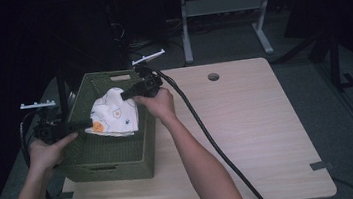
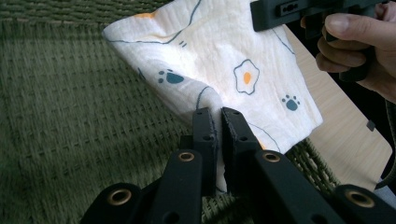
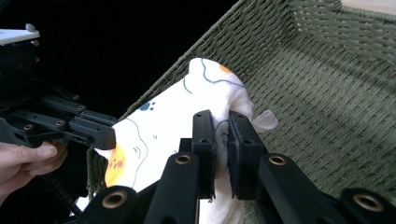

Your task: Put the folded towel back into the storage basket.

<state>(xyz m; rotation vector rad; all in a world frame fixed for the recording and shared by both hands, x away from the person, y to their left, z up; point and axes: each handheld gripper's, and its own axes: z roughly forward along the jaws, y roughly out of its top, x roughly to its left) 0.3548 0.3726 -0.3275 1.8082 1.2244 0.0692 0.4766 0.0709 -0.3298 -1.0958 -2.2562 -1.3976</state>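
Observation:
A white cloth (image 1: 113, 113) printed with paw marks and fried eggs hangs stretched over the green woven basket (image 1: 116, 159). My left gripper (image 1: 86, 124) is shut on the cloth's left edge, and in the left gripper view the cloth (image 2: 224, 70) spreads away from the left gripper (image 2: 218, 116). My right gripper (image 1: 126, 93) is shut on the cloth's far right corner. In the right gripper view the cloth (image 3: 159, 126) bunches at the right gripper (image 3: 221, 122), with the left gripper (image 3: 105, 133) pinching its other edge.
The basket stands at the left end of a light wooden table (image 1: 248, 131), partly over its left edge. A thick black cable (image 1: 203, 126) trails from the right gripper across the tabletop. A table hole (image 1: 213, 76) lies at the back. Dark floor surrounds the table.

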